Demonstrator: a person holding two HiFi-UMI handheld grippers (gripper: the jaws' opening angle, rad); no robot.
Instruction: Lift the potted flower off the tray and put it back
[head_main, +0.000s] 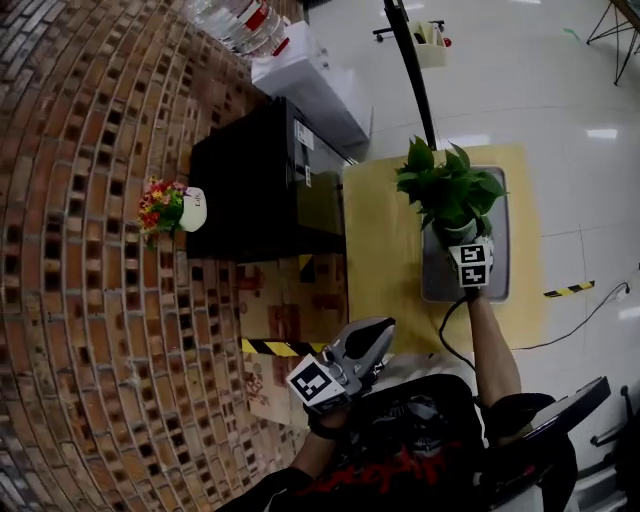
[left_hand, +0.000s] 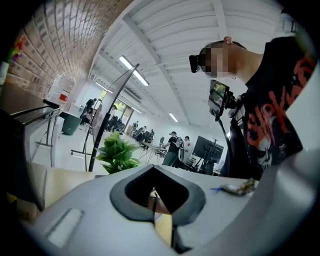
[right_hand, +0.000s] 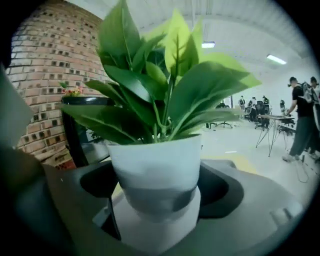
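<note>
While reaching out straight-armed over the yellow worktop, hovering the right claw low at the grey tray, spreading wide around the white pot of the potted flower, pressing on neither side. Standing upright on that tray, sending its green leaves straight up. Holding the left claw back near the body, pointing level, clenching on nothing.

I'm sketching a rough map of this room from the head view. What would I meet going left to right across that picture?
Small pot of red flowers → black cabinet → green potted plant → far-right black-and-yellow tape strip.
</note>
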